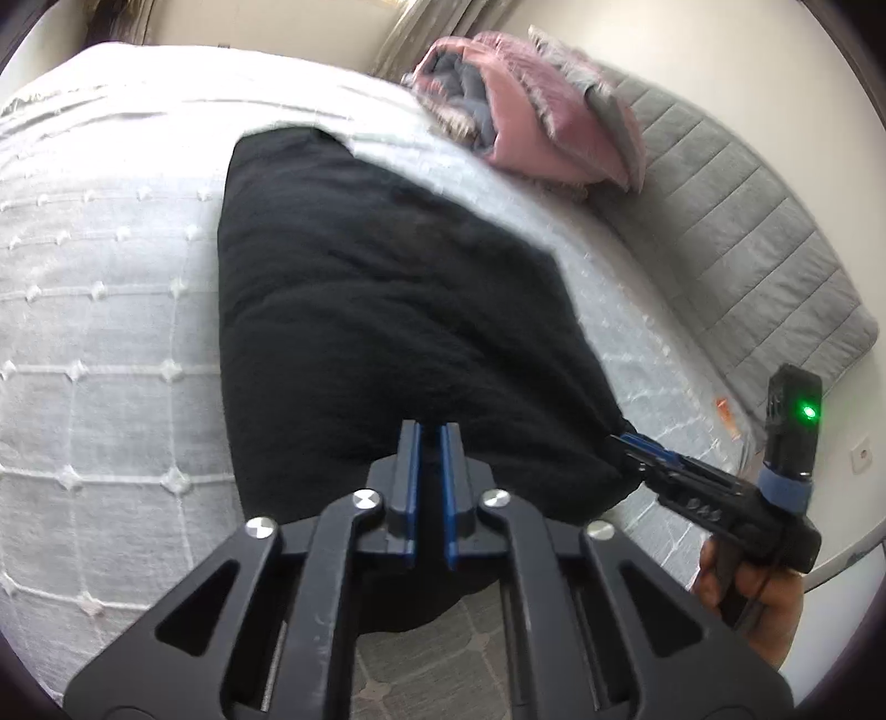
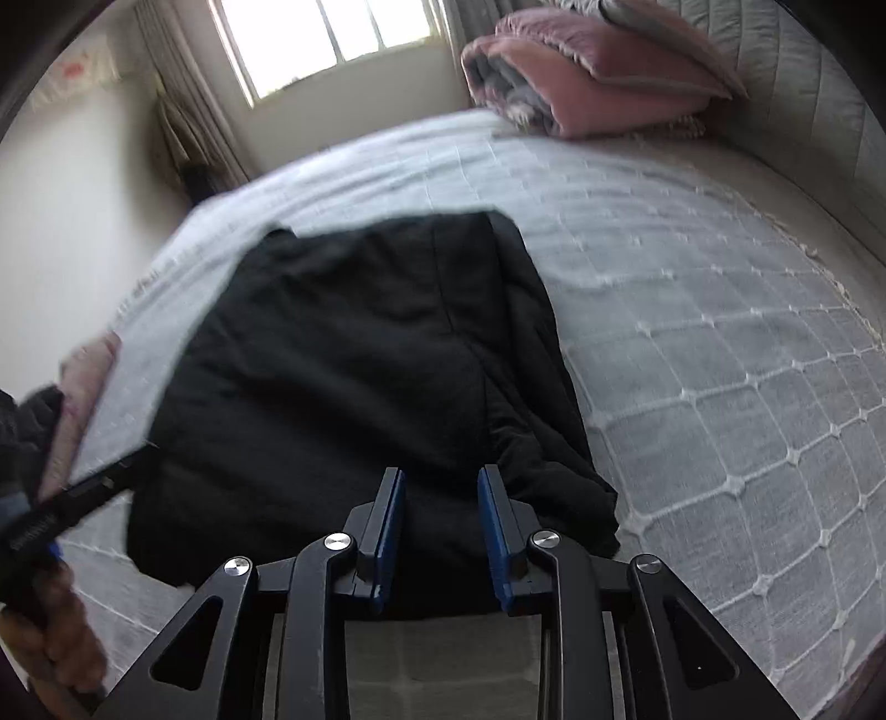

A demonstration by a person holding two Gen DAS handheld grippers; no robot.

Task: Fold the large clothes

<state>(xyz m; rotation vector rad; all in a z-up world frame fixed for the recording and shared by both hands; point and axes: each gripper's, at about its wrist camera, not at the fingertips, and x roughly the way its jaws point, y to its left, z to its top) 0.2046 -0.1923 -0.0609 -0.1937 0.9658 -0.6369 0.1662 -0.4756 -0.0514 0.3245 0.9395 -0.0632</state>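
A black garment (image 1: pixel 360 304) (image 2: pixel 360 360) lies folded into a long strip on the white quilted bedspread (image 1: pixel 99 277) (image 2: pixel 692 332), its near end hanging over the bed's edge. My left gripper (image 1: pixel 431 429) is shut at the near left part of that end, with dark cloth in the thin slit between its blue pads. In the right wrist view its tip (image 2: pixel 147 446) meets the garment's left edge. My right gripper (image 2: pixel 440 471) has black cloth between its pads. Seen from the left wrist, the garment's near right corner is drawn to a point at the right gripper's tips (image 1: pixel 623 440).
A rolled pink and grey blanket (image 1: pixel 531 111) (image 2: pixel 598 72) lies at the far end of the bed against a grey padded headboard (image 1: pixel 747 221) (image 2: pixel 803 83). A window (image 2: pixel 332 39) and curtain (image 2: pixel 183 111) stand beyond. Hands (image 1: pixel 764 598) (image 2: pixel 50 637) hold the grippers. Grey floor (image 2: pixel 443 653) shows below.
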